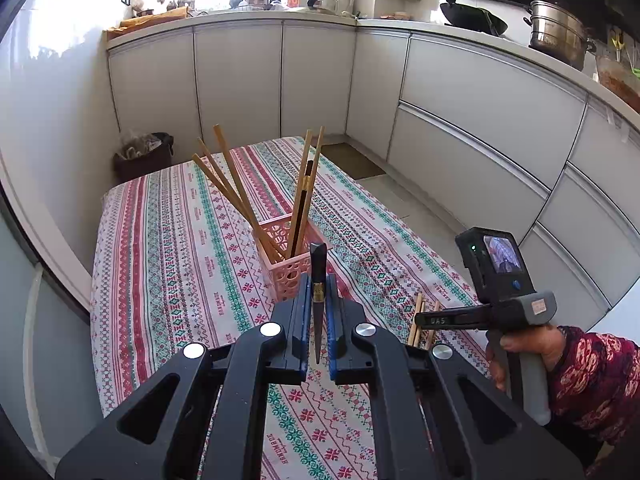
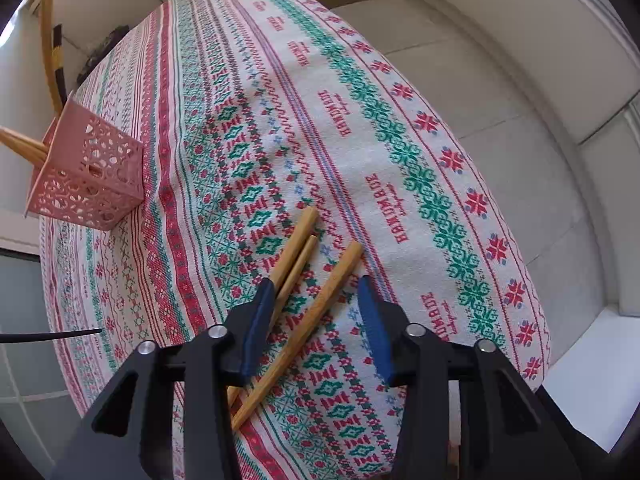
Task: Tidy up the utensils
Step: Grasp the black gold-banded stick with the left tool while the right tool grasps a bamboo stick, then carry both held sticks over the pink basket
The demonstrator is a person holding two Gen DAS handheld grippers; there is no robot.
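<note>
while the left tongs (image 1: 319, 312) gripped a dark chopstick (image 1: 318, 280) upright just short of it, the pink basket (image 1: 289, 258) stood on the striped desk (image 1: 168, 240), crowded with leaning bamboo chopsticks (image 1: 236, 196). to the right, three loose bamboo chopsticks (image 2: 316, 308) lay on the cloth, one between the wide-open right tongs (image 2: 316, 292), another against the left finger.
</note>
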